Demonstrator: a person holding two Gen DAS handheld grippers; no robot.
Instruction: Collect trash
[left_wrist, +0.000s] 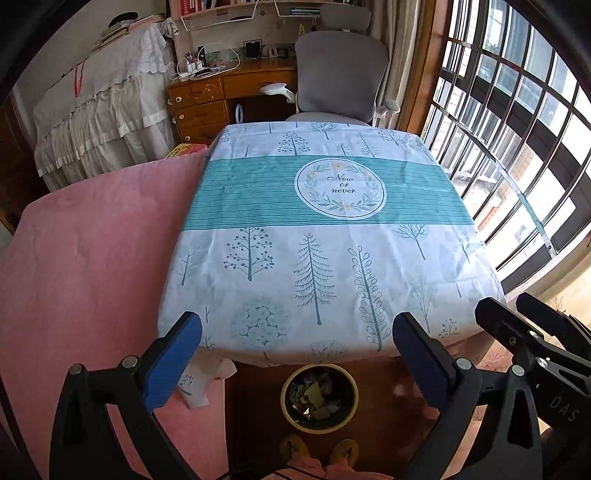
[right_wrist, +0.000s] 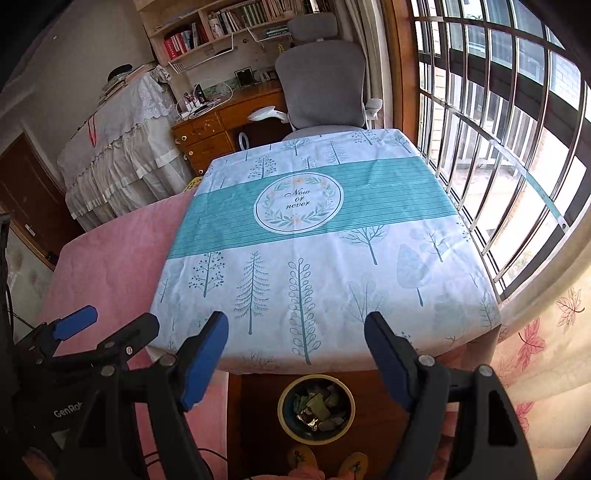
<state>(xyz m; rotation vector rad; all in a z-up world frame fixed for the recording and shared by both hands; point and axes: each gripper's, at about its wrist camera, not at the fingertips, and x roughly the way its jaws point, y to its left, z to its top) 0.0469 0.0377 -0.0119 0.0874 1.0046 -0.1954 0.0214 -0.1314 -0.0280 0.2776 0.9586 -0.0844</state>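
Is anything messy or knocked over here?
Nothing stands out. The trash bin stands upright on the floor below the table's near edge, with the scraps inside it. The tablecloth lies flat with nothing on it. Both the left gripper and the right gripper are open and hold nothing.

tree-print tablecloth is covering the table, teal band across the middle with a round "now or never" badge. pink cloth is lying just beside it on the left. grey office chair is sitting at the far edge (wooden desk behind it). barred window is letting in daylight on the right.
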